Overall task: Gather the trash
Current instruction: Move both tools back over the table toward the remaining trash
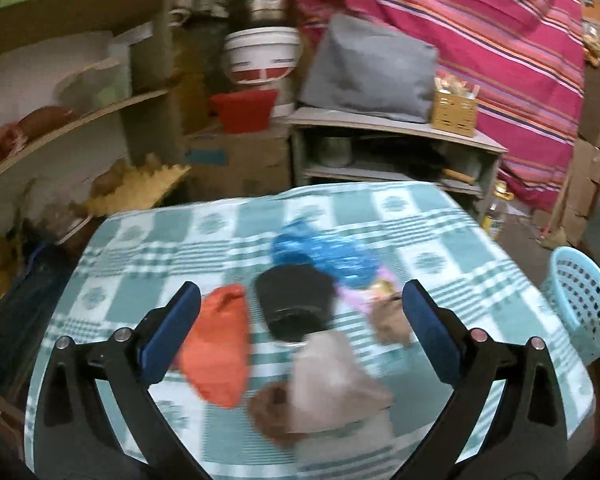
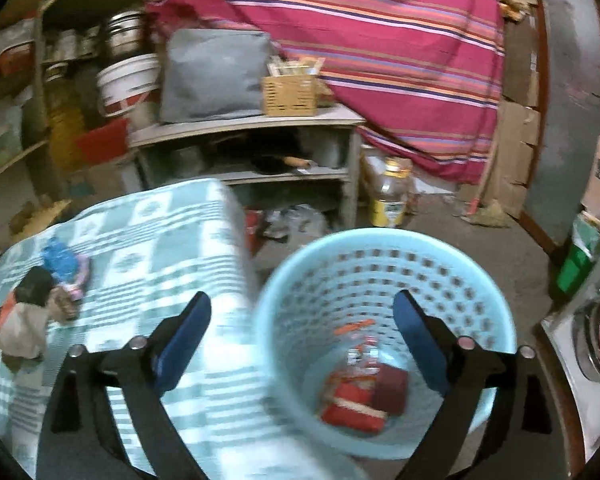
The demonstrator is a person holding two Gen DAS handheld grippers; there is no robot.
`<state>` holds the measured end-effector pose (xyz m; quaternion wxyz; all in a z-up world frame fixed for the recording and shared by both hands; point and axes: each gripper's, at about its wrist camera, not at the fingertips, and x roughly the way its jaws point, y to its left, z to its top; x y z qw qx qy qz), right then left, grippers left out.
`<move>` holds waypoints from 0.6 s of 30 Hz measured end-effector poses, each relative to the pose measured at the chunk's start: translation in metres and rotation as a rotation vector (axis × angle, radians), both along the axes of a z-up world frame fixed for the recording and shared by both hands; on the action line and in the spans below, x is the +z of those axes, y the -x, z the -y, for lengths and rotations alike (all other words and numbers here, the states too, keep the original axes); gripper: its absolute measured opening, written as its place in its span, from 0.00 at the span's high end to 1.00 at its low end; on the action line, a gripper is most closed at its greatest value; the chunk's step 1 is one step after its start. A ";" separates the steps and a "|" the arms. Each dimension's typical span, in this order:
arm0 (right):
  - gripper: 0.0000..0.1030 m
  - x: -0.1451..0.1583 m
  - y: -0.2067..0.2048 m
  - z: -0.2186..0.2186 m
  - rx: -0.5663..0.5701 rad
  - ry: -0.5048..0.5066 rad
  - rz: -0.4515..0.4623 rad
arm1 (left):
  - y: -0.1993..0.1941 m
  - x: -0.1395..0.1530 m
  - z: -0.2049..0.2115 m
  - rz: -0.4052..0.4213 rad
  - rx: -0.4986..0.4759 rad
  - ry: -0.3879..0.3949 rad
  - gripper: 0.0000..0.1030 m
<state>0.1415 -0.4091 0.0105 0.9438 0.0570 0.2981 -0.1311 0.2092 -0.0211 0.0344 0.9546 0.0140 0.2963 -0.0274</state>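
A heap of trash lies on the green checked tablecloth (image 1: 148, 256): an orange wrapper (image 1: 218, 354), a black pouch (image 1: 296, 304), a blue crinkled bag (image 1: 320, 256), a pink scrap (image 1: 356, 294) and beige-brown wrappers (image 1: 332, 388). My left gripper (image 1: 300, 300) is open and empty, hovering over the heap. My right gripper (image 2: 302, 314) is open and empty above the light blue basket (image 2: 480, 280), which holds red wrappers (image 2: 360, 402). The heap also shows at the left of the right wrist view (image 2: 36, 304).
The basket (image 1: 580, 300) stands on the floor beside the table's right edge. Behind the table are a grey shelf unit (image 1: 396, 128), a cardboard box (image 1: 240, 156), a white bucket (image 1: 260, 56) and a striped red cloth (image 2: 380, 40). A yellow-labelled bottle (image 2: 392, 192) stands on the floor.
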 end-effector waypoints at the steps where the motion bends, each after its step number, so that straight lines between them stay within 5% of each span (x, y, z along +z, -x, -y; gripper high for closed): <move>1: 0.11 0.000 -0.003 -0.010 0.018 0.007 -0.004 | -0.001 -0.003 -0.008 -0.008 0.009 0.001 0.05; 18: 0.08 0.007 -0.057 -0.127 0.214 0.029 -0.054 | -0.027 -0.032 -0.096 -0.083 0.101 0.065 0.05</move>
